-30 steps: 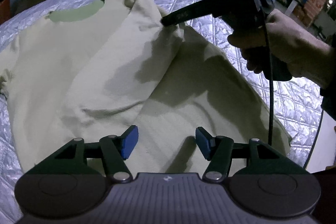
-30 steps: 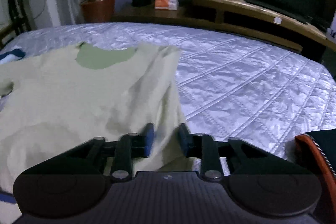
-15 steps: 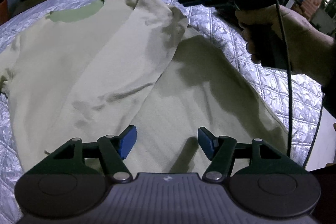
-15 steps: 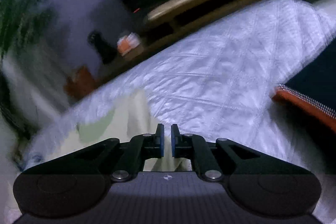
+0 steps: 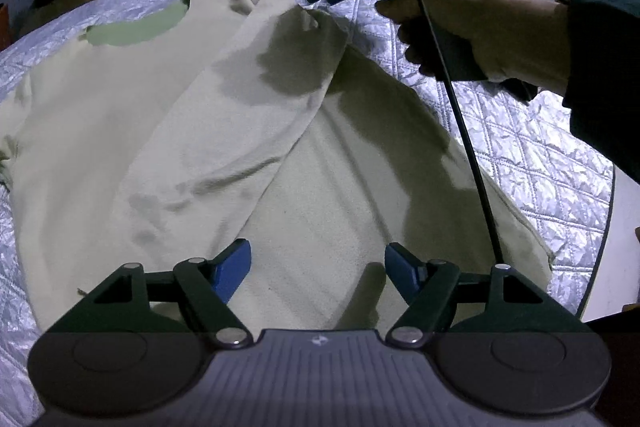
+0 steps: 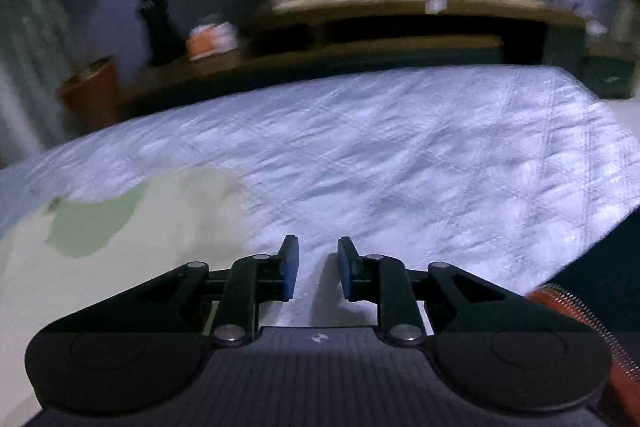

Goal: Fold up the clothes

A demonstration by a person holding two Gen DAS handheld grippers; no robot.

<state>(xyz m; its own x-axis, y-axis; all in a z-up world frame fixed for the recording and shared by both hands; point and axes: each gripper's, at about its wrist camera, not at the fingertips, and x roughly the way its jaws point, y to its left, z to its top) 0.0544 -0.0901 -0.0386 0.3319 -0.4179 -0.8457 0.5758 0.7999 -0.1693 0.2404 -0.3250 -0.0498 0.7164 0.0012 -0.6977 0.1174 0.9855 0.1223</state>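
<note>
Soft pale-yellow shirt (image 5: 168, 131) on shiny quilted bedspread (image 6: 400, 155); left claw (image 5: 318, 269) wide apart, right claw (image 6: 318, 267) parted, both empty.

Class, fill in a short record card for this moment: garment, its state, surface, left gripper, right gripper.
garment: pale yellow-green shirt
state: lying flat, one side panel folded over the front
surface: quilted silver bedspread
left gripper: jaws wide open, nothing between them, low over the shirt's hem end
right gripper: jaws parted, holding nothing, above the bedspread beside the shirt's shoulder
</note>
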